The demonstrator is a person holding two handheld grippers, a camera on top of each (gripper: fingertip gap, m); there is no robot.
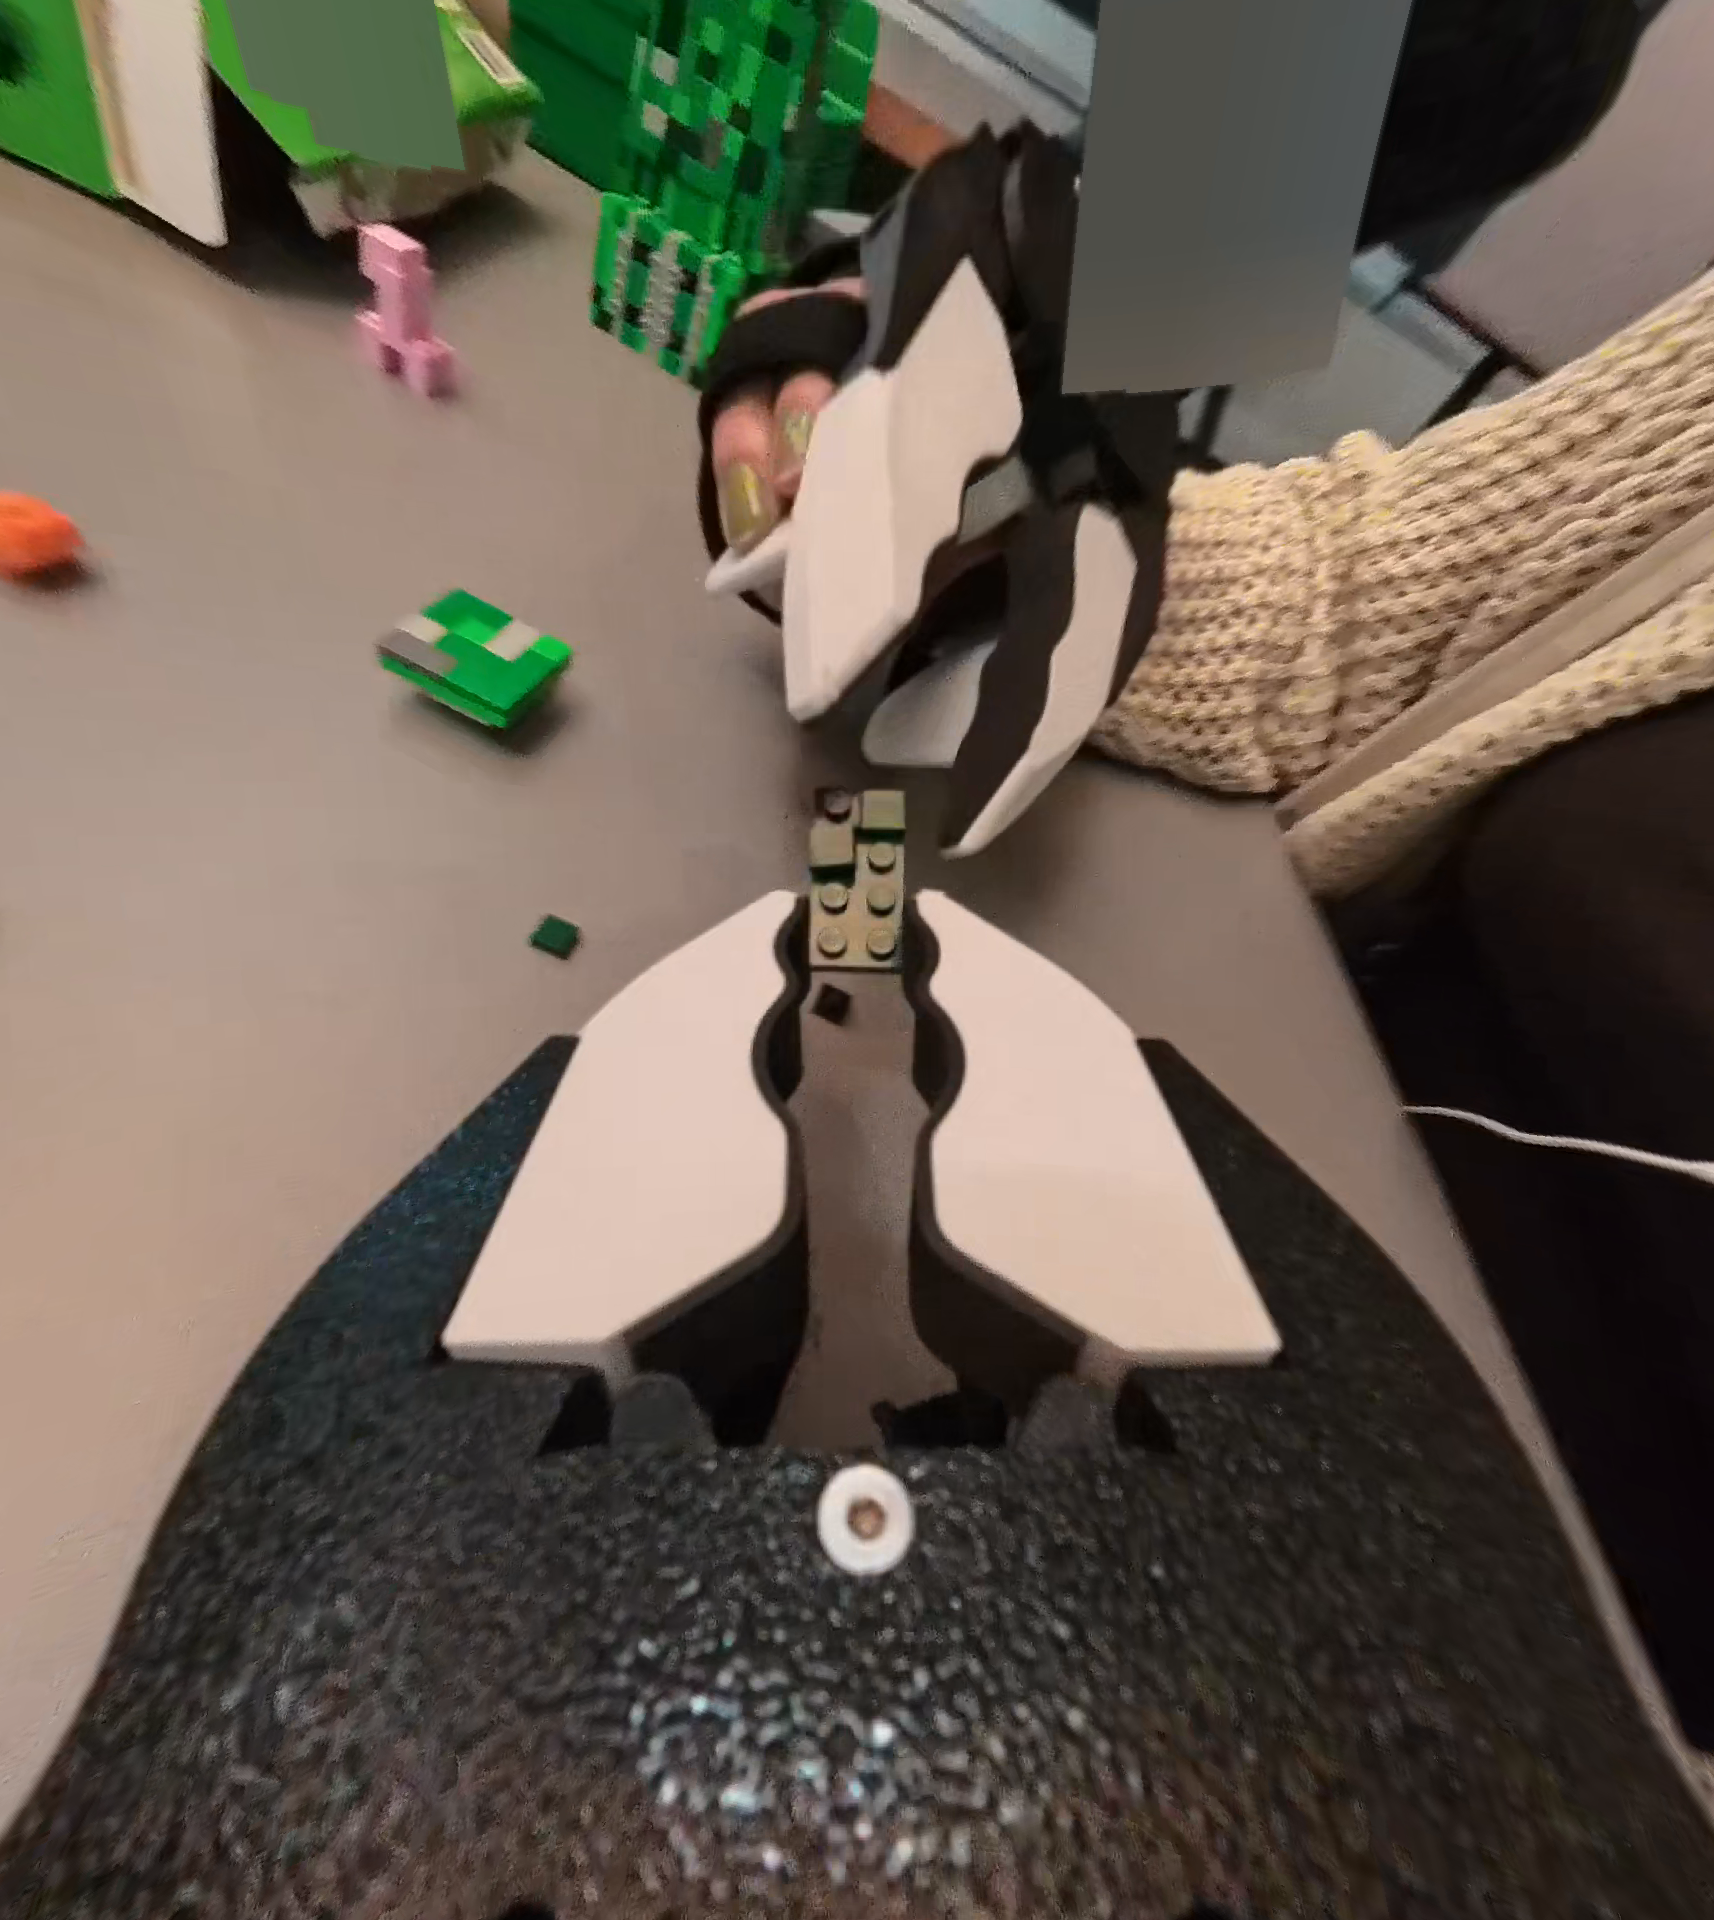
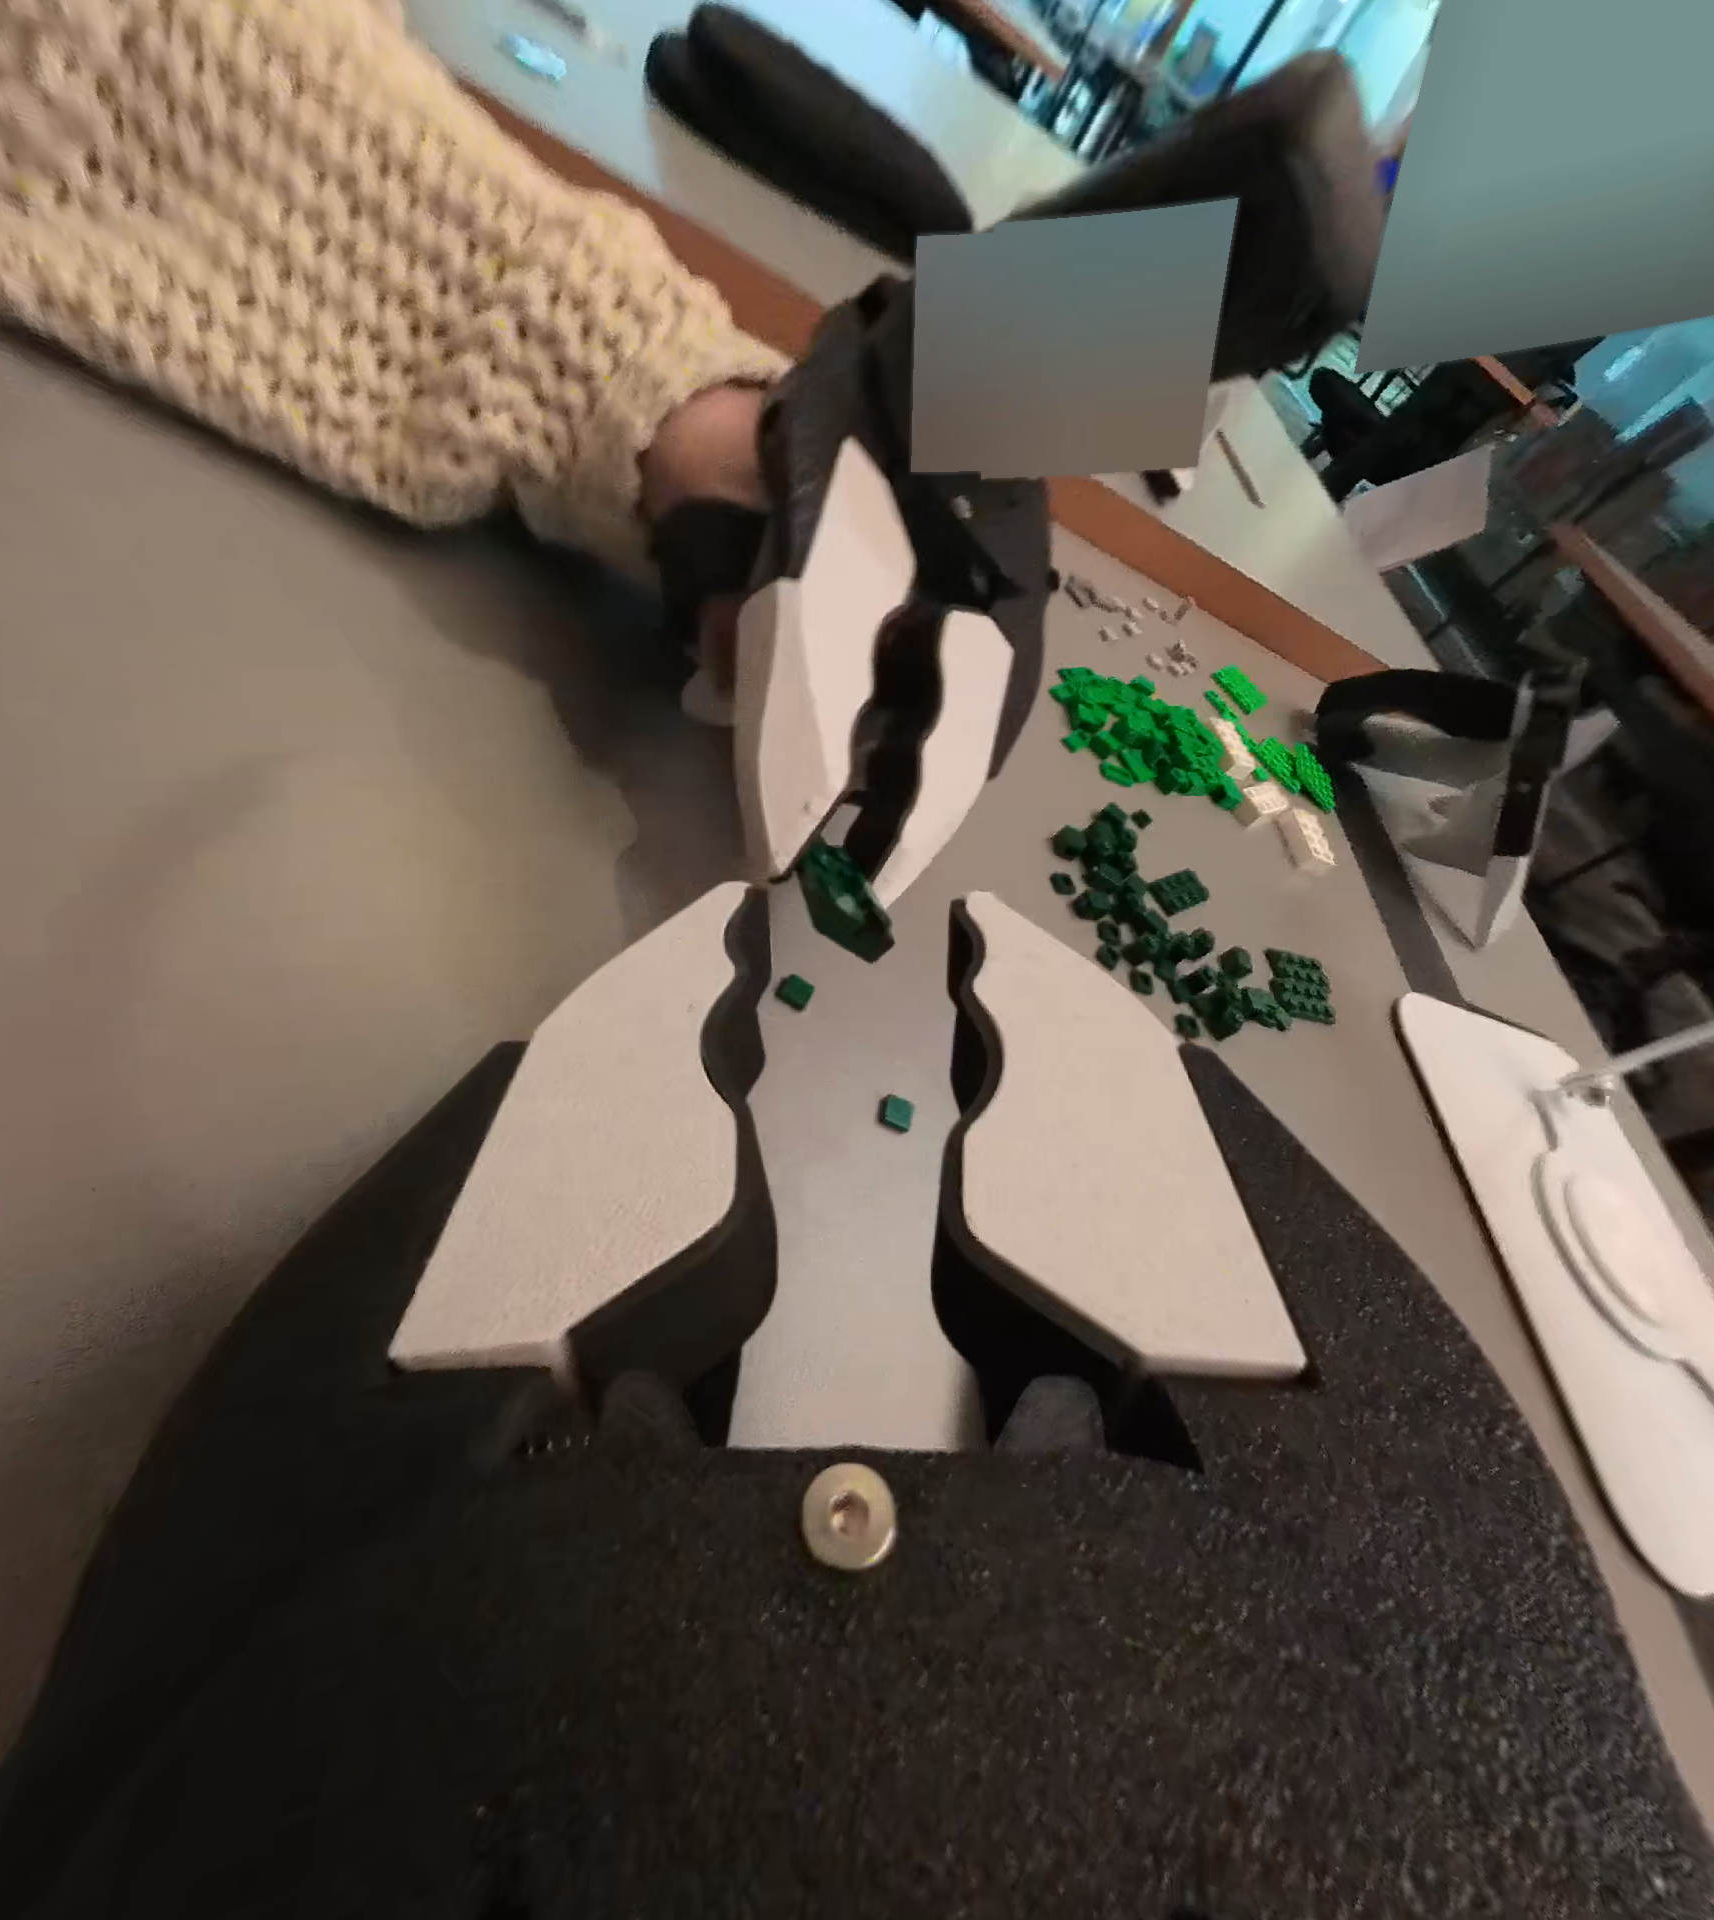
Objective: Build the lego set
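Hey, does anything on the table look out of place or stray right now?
Two small dark green tiles lie loose on the table, apart from the sorted dark green pile. Both sit under the open right gripper. The left gripper holds a dark plate assembly; nothing looks damaged.

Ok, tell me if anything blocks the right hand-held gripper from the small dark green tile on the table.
Nothing visible does. The small dark green tile lies loose on the grey table, in the open gap of the right hand-held gripper. The left hand-held gripper, holding a dark green plate, sits farther ahead.
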